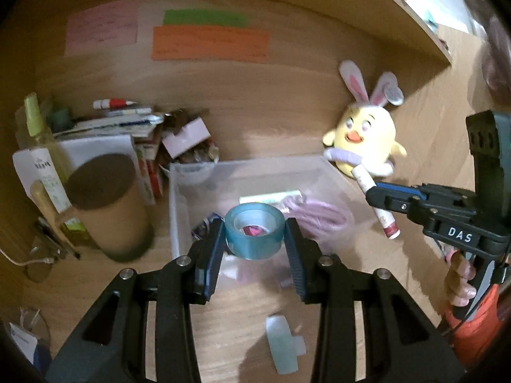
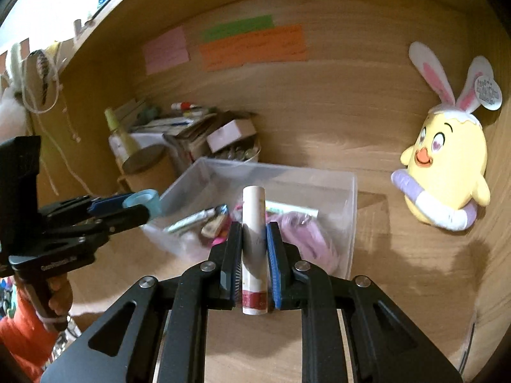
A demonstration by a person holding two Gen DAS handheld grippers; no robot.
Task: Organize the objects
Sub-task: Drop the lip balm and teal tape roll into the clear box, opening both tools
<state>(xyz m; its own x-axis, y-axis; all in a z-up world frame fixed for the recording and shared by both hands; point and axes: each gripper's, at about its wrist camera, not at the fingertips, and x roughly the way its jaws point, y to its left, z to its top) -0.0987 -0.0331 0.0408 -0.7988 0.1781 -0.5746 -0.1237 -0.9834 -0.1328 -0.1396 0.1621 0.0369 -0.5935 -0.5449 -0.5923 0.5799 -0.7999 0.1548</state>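
Left claw point(image 1: 254, 239) pinching blue tape roll point(image 1: 254, 235) above clear bin point(image 1: 179, 191) (already holding clutter). Right claw point(image 2: 254, 257) pinching white tube point(image 2: 254, 249), near side of bin, right of tape.

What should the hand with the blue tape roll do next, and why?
Probably carry it forward over the clear plastic bin and let go. The left gripper holds the blue tape roll between its jaws just before the bin's near edge, and the bin already contains a pink cable and other small items.
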